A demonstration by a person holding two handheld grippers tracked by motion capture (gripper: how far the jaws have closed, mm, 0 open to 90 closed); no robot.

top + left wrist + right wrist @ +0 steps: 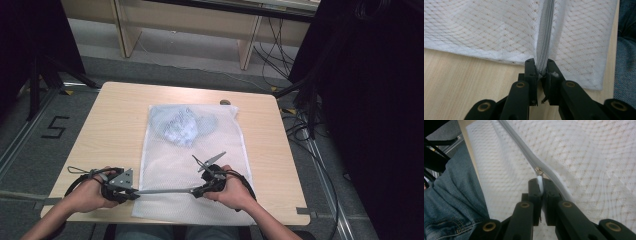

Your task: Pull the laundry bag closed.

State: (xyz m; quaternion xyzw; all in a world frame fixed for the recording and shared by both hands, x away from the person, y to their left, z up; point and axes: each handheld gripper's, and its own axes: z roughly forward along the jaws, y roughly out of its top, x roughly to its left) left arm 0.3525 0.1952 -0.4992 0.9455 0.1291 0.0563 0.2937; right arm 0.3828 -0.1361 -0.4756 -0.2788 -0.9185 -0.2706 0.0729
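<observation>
A white mesh laundry bag (190,155) lies flat on the wooden table (115,115), with a pale blue garment (182,125) inside its far half. A grey zipper (162,190) runs across the bag near the front edge. My left gripper (134,194) is shut on the zipper's left end (541,68) at the bag's corner. My right gripper (197,191) is shut on the white zipper pull (539,182), with the slider just beyond the jaws. The zipper between the two grippers is drawn taut and lifted slightly off the table.
A small round object (225,102) sits at the table's far edge. Wooden furniture legs (247,47) stand on the floor beyond. Black stands and cables (305,95) crowd the right side. Jeans-clad legs (454,202) are close under the front edge.
</observation>
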